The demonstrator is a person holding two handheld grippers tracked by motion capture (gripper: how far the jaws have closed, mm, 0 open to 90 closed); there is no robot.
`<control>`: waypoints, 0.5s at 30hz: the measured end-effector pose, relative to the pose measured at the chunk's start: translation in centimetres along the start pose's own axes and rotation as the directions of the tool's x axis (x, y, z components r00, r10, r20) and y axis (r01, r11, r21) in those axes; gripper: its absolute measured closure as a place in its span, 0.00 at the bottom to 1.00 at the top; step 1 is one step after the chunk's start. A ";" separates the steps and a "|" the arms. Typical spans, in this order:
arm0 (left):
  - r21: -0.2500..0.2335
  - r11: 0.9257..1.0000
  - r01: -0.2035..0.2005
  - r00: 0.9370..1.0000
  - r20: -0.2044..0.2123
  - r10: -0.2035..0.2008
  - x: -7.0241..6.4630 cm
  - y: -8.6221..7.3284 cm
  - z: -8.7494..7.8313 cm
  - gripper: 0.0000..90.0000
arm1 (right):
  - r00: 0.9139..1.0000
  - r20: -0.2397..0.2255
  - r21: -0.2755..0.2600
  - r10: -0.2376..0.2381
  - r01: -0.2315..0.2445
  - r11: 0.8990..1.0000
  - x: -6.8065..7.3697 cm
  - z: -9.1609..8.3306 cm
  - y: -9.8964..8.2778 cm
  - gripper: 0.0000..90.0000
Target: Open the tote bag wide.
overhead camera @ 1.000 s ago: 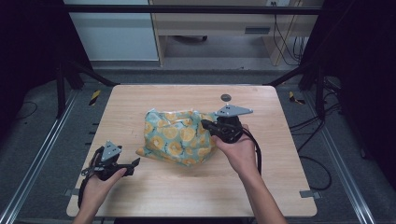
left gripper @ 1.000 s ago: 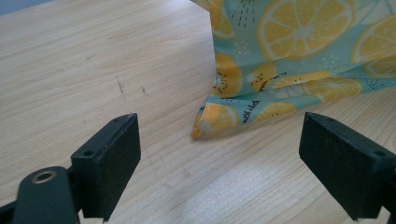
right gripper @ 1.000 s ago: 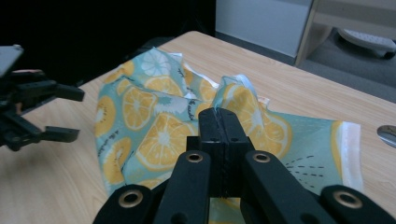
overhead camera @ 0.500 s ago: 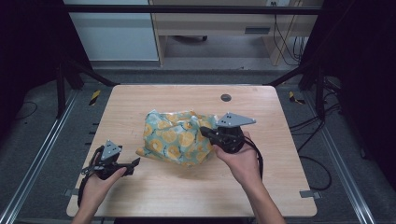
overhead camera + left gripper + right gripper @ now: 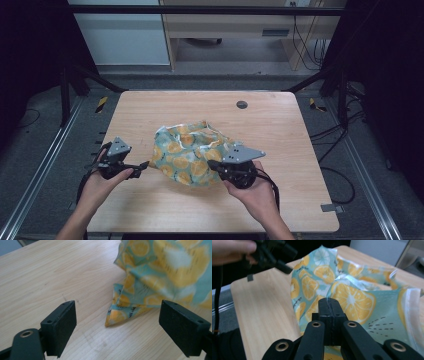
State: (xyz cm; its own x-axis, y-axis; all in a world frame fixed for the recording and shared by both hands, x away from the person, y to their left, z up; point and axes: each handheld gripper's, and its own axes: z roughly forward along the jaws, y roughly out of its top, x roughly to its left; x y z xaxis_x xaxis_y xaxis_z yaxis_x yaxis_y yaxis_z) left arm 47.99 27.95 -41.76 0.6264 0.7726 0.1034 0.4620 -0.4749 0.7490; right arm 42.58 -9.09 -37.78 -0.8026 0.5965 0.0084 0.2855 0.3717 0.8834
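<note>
Cloth [image 5: 192, 155] bunched on tabletop [image 5: 280, 125], pinched by right tool [image 5: 329, 301]; left tool [image 5: 117, 322] spread wide, just short of a corner.

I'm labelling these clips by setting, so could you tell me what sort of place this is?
Probably a lab or recording workspace, not a home: a bare wooden table framed by metal rails, loose cables on a grey floor, and office furniture behind.
</note>
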 end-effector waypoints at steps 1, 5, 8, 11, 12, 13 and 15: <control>0.010 1.000 -0.015 1.000 0.003 0.015 0.0 0.4 0.0 0.16 | 1.000 -0.002 0.006 0.001 -0.001 1.000 0.1 0.1 -0.2 1.00; 0.028 0.999 -0.040 0.999 0.032 0.039 0.0 2.2 -0.2 0.15 | 1.000 -0.014 0.027 -0.003 0.003 1.000 0.5 0.4 -1.4 1.00; 0.032 0.998 -0.051 0.998 0.046 0.050 -0.1 3.7 -0.4 0.15 | 1.000 -0.021 0.034 -0.002 0.003 0.999 0.7 0.5 -2.0 1.00; 0.034 0.997 -0.076 0.996 0.049 0.074 -0.3 5.5 -0.2 0.15 | 1.000 -0.026 0.039 0.003 -0.002 0.999 0.8 0.7 -2.4 1.00; 0.032 0.996 -0.081 0.995 0.053 0.079 -0.5 6.0 0.0 0.15 | 1.000 -0.027 0.041 0.004 -0.003 0.999 0.8 0.7 -2.5 1.00; 0.034 0.996 -0.086 0.995 0.054 0.084 -0.5 6.6 0.1 0.15 | 1.000 -0.029 0.040 0.003 -0.002 0.999 0.8 0.7 -2.6 1.00; 0.045 0.994 -0.103 0.993 0.056 0.100 -0.6 7.6 0.5 0.15 | 1.000 -0.031 0.043 0.002 -0.001 0.999 0.9 0.8 -2.8 1.00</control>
State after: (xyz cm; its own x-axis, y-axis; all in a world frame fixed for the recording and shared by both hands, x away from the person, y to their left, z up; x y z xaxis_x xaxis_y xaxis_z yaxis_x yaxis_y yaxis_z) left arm 51.45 23.61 -36.48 0.7038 0.6963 0.1410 0.4232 -0.5703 0.7040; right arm 41.48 -9.02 -40.60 -0.8179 0.5749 0.0247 0.3084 0.4017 0.8623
